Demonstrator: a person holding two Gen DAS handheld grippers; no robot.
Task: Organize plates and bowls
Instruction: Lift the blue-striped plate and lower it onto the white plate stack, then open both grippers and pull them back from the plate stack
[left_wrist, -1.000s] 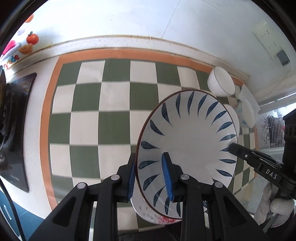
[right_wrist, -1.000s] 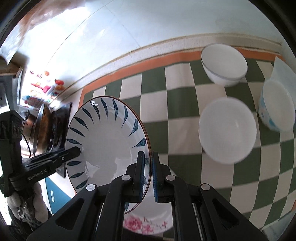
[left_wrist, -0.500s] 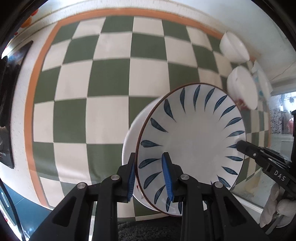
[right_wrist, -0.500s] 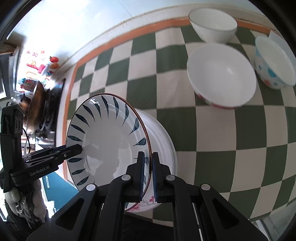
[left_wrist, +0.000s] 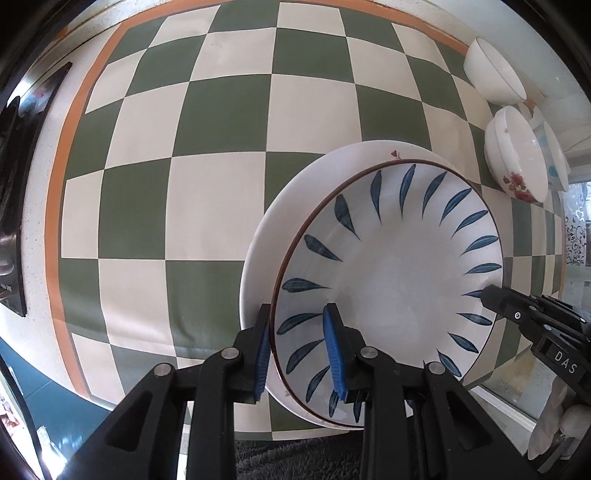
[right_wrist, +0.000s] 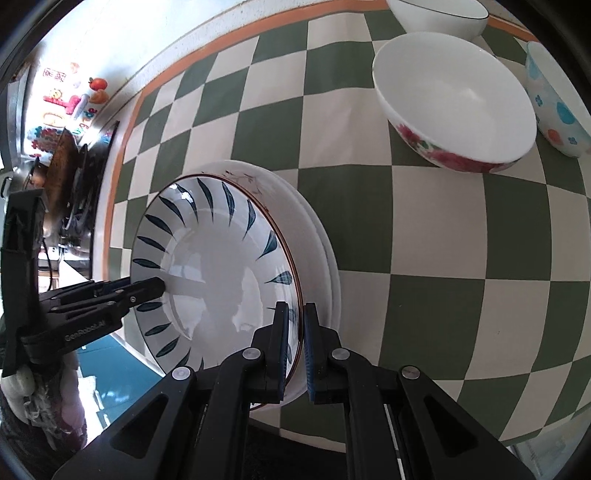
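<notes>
— On the green-and-cream checked cloth (left_wrist: 221, 206), what is sitting under the grippers?

— A round white ceramic plate with blue leaf strokes and a thin brown rim (left_wrist: 391, 280) is lying over a larger plain white plate with a small red mark on its edge (left_wrist: 295, 192); whether it is resting fully on it, I cannot tell. Both are sitting near the cloth's front edge.

— How is the left gripper (left_wrist: 297, 354) standing?

— Its blue pads are narrowly parted and pinching the leaf plate's near rim, one pad inside the plate, one outside against its underside.

— And the right gripper (right_wrist: 294, 343)?

— Its jaws are almost closed, clamping the opposite rim of the same plate. In the left wrist view its black tip is showing at the plate's right edge, with a white-gloved hand (left_wrist: 554, 435) behind it.

— Where are the bowls sitting?

— Well apart, at the cloth's far right: a white bowl with red flowers on its side (right_wrist: 454, 99), a pale bowl with blue and orange dots (right_wrist: 557, 107) just beside it, and a plain white bowl with a dark rim line (right_wrist: 436, 14) behind them.
</notes>
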